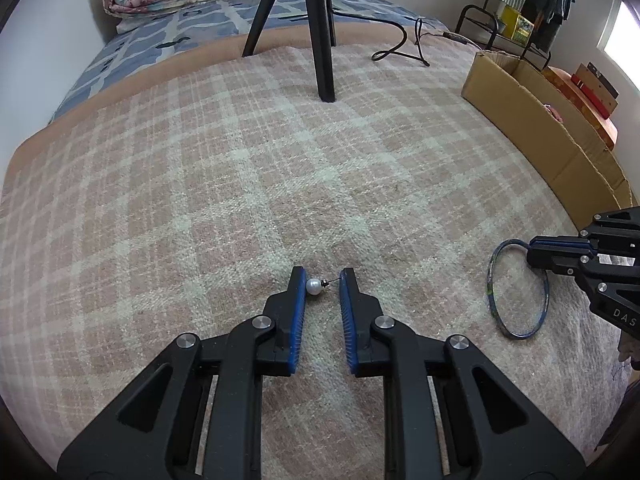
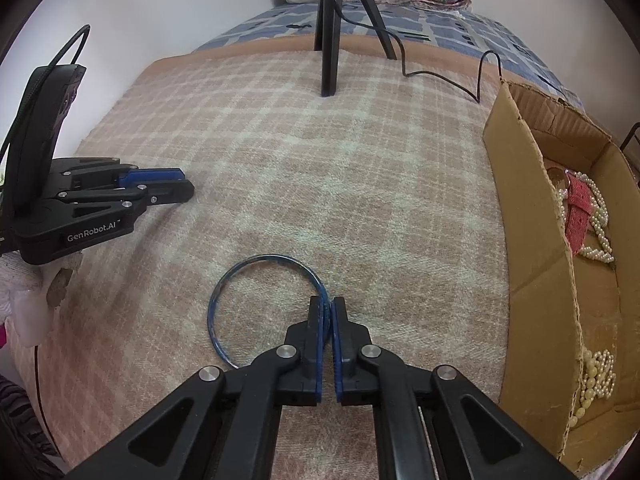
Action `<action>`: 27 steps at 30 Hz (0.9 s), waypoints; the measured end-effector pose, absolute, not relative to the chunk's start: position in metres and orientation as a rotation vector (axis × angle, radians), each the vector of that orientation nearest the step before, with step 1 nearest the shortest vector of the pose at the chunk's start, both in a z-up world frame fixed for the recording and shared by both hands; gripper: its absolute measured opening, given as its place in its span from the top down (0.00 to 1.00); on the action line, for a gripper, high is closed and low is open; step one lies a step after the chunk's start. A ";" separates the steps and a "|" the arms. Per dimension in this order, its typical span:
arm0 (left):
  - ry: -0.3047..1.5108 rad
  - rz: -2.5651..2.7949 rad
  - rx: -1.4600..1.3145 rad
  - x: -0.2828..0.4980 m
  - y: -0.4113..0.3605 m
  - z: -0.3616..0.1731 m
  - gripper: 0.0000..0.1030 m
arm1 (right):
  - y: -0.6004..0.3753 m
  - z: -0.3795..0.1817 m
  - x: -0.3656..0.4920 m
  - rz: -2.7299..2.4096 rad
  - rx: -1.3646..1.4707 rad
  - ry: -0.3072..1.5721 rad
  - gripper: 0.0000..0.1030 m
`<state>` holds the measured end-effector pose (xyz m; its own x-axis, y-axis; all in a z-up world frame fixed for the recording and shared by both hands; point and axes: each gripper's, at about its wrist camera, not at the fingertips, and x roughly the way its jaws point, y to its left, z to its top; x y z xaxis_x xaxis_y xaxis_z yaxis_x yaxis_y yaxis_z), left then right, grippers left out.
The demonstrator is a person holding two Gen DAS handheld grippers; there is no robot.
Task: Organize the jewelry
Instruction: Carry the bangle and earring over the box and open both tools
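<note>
Your left gripper [image 1: 323,276] fingers pinch pearl earring [image 1: 314,286] end to end, near on bed [image 1: 240,184]: may pop out. Right gripper [image 2: 328,305] fingers clamped on blue bangle [image 2: 256,276] rim: may swing before box [image 2: 520,216], far right.

On the blanket [image 1: 240,184] I see the pearl earring [image 1: 315,286] between my left gripper [image 1: 322,280] pads, the bangle [image 2: 256,304] to its right in my right gripper [image 2: 327,308], the cardboard box [image 2: 532,240] of necklaces [image 2: 596,376] further right, and the tripod [image 2: 330,40] behind.
</note>
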<state>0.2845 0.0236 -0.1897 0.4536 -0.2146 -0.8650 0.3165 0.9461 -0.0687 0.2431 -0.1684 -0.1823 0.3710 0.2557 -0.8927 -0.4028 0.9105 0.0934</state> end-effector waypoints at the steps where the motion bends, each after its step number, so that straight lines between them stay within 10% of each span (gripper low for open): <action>1: 1.048 -0.329 0.113 0.283 0.023 -0.189 0.85 | -0.168 -0.181 0.243 0.422 -0.153 1.108 0.99; 27: 0.906 -0.388 0.083 0.245 0.002 -0.115 0.85 | -0.180 -0.086 0.198 0.377 -0.242 0.799 1.00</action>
